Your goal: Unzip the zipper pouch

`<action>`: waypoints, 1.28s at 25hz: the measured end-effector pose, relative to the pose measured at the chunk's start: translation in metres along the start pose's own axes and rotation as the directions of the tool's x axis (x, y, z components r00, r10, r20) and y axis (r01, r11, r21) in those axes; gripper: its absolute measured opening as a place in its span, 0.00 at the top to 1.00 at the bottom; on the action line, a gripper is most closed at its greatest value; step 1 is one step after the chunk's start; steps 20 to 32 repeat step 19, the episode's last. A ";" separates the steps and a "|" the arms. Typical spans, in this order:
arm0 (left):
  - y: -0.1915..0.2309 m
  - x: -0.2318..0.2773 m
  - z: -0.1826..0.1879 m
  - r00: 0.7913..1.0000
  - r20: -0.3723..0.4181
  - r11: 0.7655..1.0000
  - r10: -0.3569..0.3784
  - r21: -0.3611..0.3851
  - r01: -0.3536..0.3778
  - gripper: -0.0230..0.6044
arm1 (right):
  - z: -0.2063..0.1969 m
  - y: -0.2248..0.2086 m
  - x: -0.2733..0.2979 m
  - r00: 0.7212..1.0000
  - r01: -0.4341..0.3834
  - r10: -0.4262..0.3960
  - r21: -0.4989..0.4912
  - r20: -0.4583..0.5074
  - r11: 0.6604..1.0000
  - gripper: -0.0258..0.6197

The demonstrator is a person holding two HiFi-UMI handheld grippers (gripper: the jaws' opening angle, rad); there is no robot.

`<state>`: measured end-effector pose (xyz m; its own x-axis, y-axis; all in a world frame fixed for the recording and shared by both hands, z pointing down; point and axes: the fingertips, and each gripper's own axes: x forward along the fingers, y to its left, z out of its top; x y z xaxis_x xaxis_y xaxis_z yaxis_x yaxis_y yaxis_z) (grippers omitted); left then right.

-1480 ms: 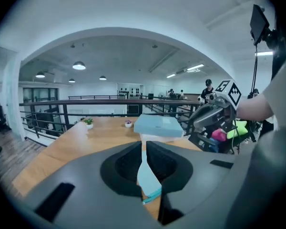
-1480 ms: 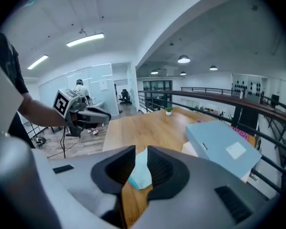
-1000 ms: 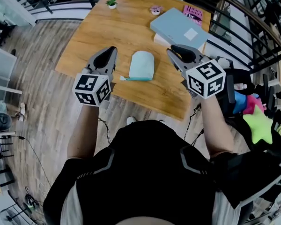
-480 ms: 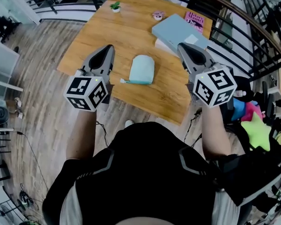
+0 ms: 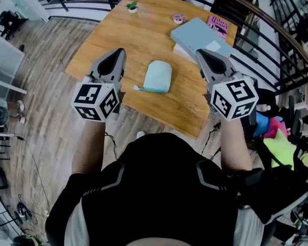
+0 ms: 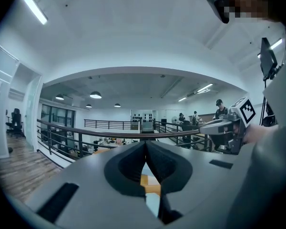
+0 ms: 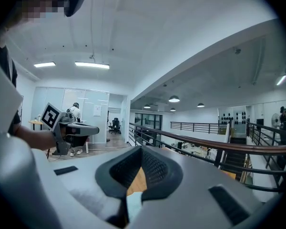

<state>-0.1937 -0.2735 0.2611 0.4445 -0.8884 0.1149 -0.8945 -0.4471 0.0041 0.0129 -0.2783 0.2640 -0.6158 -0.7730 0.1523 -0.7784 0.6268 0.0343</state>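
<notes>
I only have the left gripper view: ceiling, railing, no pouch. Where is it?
Observer: The light blue zipper pouch lies flat on the wooden table, between the left tool and the right tool in the head view; neither touches it.
Operator: Which end has the pull?
Observer: The pull tab sticks out at the pouch's near left corner, toward the left tool.
Operator: Is the right tool holding anything?
Observer: No, its jaws are shut on nothing.

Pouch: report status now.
Left hand-held gripper and right hand-held gripper both shut, empty, clear of the pouch. Pouch flat on the table, untouched. Nothing blocking it.
</notes>
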 end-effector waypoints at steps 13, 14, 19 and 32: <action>0.003 -0.002 -0.003 1.000 0.000 1.000 0.019 -0.002 -0.019 0.92 | -0.004 0.000 0.007 1.000 -0.002 0.002 -0.013 -0.009 1.000 0.95; 0.004 -0.002 -0.003 1.000 0.001 1.000 0.020 -0.004 -0.020 0.92 | -0.004 0.000 0.007 1.000 0.001 -0.001 -0.011 -0.009 1.000 0.95; 0.007 -0.003 -0.005 1.000 -0.002 1.000 0.023 -0.008 -0.023 0.92 | -0.006 -0.001 0.009 1.000 0.013 -0.013 -0.003 -0.014 1.000 0.95; 0.007 -0.003 -0.005 1.000 -0.002 1.000 0.023 -0.008 -0.023 0.92 | -0.006 -0.001 0.009 1.000 0.013 -0.013 -0.003 -0.014 1.000 0.95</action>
